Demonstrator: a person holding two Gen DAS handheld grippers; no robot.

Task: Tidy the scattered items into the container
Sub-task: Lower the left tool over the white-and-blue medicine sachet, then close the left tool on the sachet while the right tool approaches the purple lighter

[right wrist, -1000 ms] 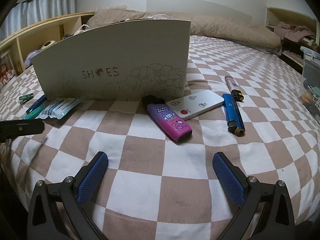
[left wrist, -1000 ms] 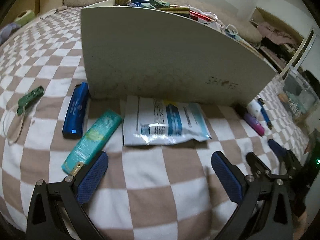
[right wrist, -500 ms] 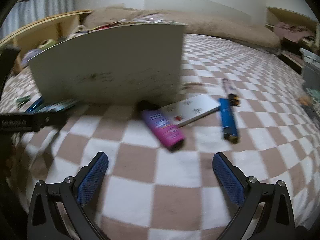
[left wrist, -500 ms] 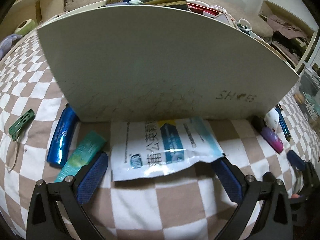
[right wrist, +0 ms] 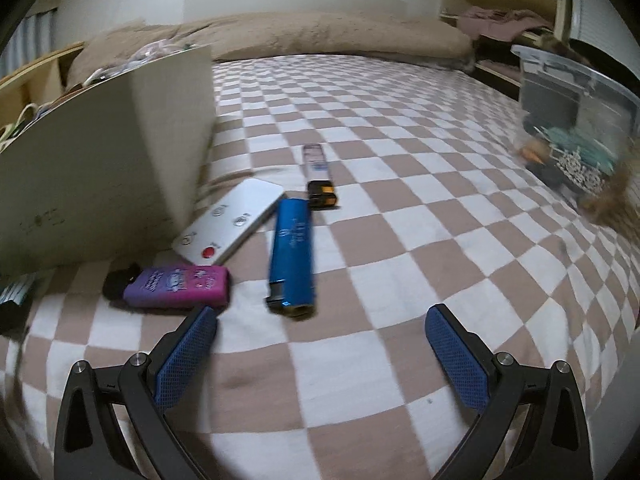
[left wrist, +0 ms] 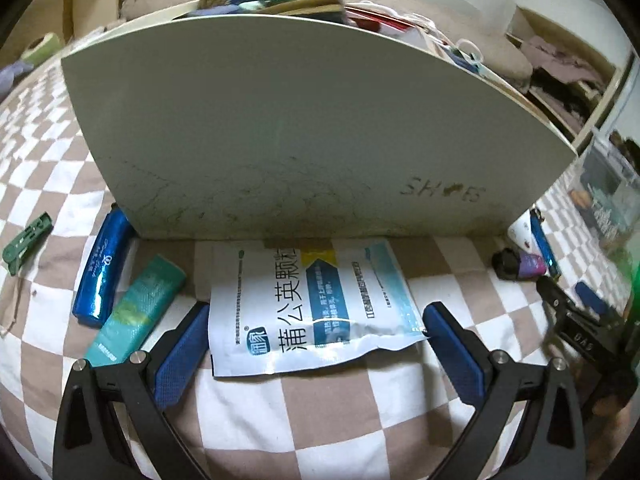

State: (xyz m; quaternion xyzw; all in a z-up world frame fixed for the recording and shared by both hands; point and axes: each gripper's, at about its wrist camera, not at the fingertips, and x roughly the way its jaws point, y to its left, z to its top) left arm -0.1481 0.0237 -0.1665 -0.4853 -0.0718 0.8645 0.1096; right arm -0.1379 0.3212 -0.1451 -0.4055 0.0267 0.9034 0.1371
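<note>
A cream box (left wrist: 304, 128) marked SHOES, full of small items, stands on the checked bed; it also shows in the right wrist view (right wrist: 100, 168). My left gripper (left wrist: 316, 344) is open, its pads either side of the near end of a white and blue sachet (left wrist: 308, 300) lying flat against the box. A teal packet (left wrist: 136, 308) and a blue tube (left wrist: 105, 268) lie to its left. My right gripper (right wrist: 320, 344) is open and empty, just short of a blue lighter (right wrist: 292, 256), a purple vape (right wrist: 176, 286), a white remote (right wrist: 230, 224) and a clear lighter (right wrist: 318, 180).
A green clip (left wrist: 26, 240) lies at the far left of the bed. A clear plastic bin (right wrist: 576, 120) stands off the bed's right side. Pillows (right wrist: 320, 36) lie at the head. The right gripper shows at the right edge of the left wrist view (left wrist: 576, 328).
My left gripper moved forward until its open pads straddle the sachet. My right gripper swung right and closer to the blue lighter and purple vape.
</note>
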